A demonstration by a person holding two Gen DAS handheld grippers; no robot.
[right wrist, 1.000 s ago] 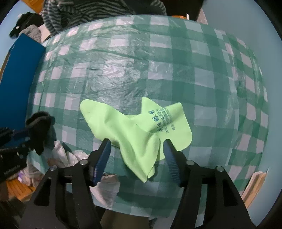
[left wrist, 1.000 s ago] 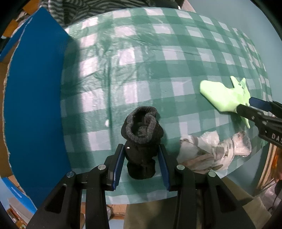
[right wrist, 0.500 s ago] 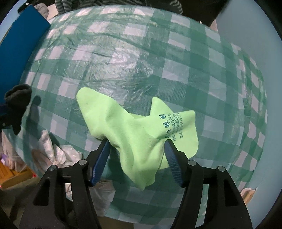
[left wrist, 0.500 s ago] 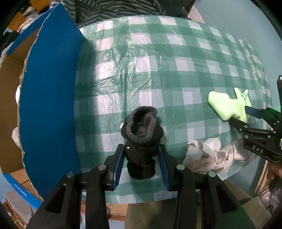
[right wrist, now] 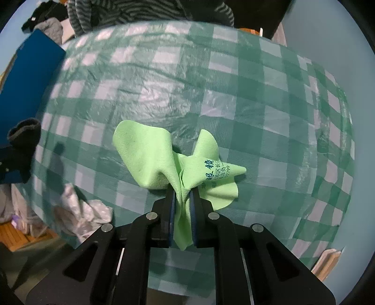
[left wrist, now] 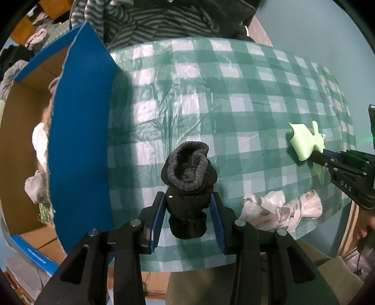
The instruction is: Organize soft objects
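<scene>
Black knit wool fills the left gripper [left wrist: 187, 219]: its blue-padded fingers [left wrist: 157, 219] are clamped on either side of a rolled black sock [left wrist: 188, 187], squeezing its dark lower bundle. The sock's cuff, ribbed and charcoal grey, folds open at the top like a soft mouth, and the whole roll stands upright above the green-and-white checked plastic tablecloth [left wrist: 211, 98]. Just left of the sock rises the blue wall of a cardboard box [left wrist: 79, 140], whose brown inside holds pale crumpled cloths. To the right of the left gripper, near the table's near edge, lies a crumpled white and grey plastic bag [left wrist: 281, 211].

Lime-green microfibre is pinched tight in the right gripper [right wrist: 181, 199], whose two blue pads are pressed together on the middle of a thin light-green lens cloth [right wrist: 145, 159]. The cloth bunches at the pinch and fans outward: a smooth broad flap to the left, a pointed flap to the right printed with dark blue Chinese characters and digits, and a narrow tail hanging down between the fingers. It appears lifted off the tablecloth, over the near right part of the table. Far beyond the table sits a heap of grey-striped clothing [right wrist: 131, 11].
</scene>
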